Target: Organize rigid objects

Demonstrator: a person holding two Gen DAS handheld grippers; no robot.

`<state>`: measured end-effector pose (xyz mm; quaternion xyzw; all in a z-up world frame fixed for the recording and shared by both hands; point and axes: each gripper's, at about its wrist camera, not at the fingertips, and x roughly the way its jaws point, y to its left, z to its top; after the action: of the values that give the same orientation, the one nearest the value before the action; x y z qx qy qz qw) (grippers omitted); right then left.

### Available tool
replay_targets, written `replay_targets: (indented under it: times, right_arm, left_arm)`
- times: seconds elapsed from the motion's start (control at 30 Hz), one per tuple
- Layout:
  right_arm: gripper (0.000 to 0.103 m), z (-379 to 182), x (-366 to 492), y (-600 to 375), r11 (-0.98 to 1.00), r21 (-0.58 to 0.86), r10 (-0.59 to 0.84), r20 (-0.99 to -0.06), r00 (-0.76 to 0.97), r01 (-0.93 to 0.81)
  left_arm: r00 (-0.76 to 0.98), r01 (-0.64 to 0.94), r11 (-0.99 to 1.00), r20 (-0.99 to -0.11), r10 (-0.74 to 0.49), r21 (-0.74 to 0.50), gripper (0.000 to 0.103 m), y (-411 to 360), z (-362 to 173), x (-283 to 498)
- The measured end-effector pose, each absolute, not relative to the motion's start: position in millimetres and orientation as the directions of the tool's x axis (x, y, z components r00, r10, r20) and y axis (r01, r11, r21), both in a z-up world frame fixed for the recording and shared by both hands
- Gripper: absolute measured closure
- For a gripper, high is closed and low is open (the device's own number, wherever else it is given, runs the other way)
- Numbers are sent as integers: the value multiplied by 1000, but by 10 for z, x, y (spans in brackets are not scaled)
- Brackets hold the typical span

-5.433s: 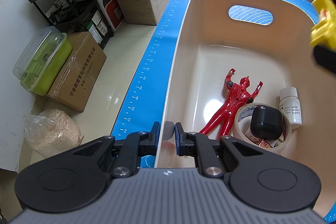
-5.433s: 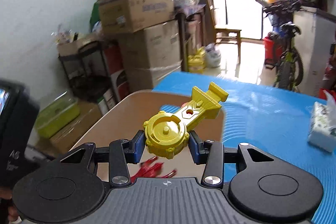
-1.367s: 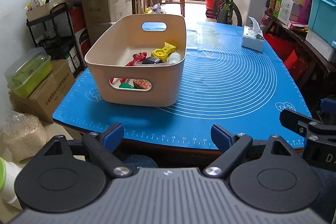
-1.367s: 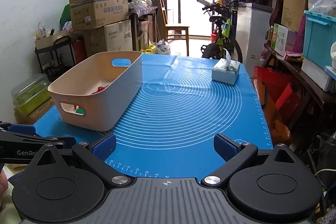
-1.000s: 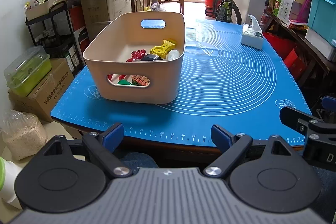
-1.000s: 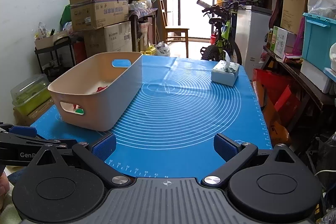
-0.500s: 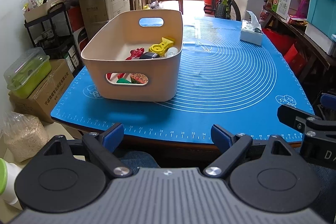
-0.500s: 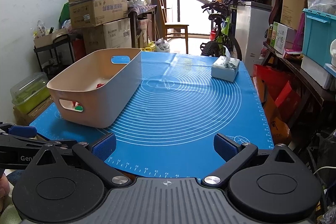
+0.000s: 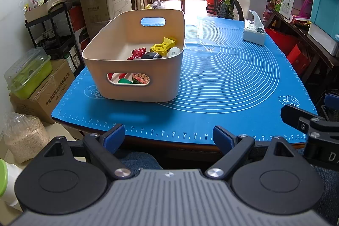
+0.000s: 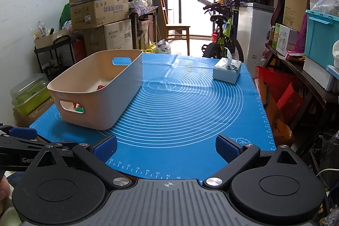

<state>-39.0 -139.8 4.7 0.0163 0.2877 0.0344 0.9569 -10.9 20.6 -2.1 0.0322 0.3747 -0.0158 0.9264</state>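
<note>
Closest to me, the left tool [image 9: 168,137] hangs just off the near edge of the counter [image 9: 169,148] with its blue pads spread wide and nothing between them, and the right tool [image 10: 166,148] beside it is splayed just the same, empty too. Under both lies a blue mat [image 9: 222,86] printed with white rings and a ruler strip along its front edge. A little further in, on the left part of the mat, stands a beige bin [image 9: 135,69] with handle slots cut in its end walls, well apart from either tool. The rigid things sit inside it: a yellow toy [image 9: 162,46], a red figure [image 9: 137,53], a black case [image 9: 150,55] and a small white bottle [image 9: 173,51] (through the near slot I can make out something green and something red, though I cannot tell what they are). Beyond, near the far right corner of the mat, rests a tissue box [image 10: 227,70]. Past the counter stands a bicycle [image 10: 222,35], with stacked cardboard boxes [image 10: 99,12] against the left wall.
</note>
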Motion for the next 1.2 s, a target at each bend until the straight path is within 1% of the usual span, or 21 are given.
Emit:
replay_targets:
  times: [1.2]
  right_arm:
    - [4, 24, -377, -1403, 997, 51, 71, -559, 826, -51]
  left_arm:
    - [719, 48, 997, -695, 2, 53, 13, 218, -17, -142]
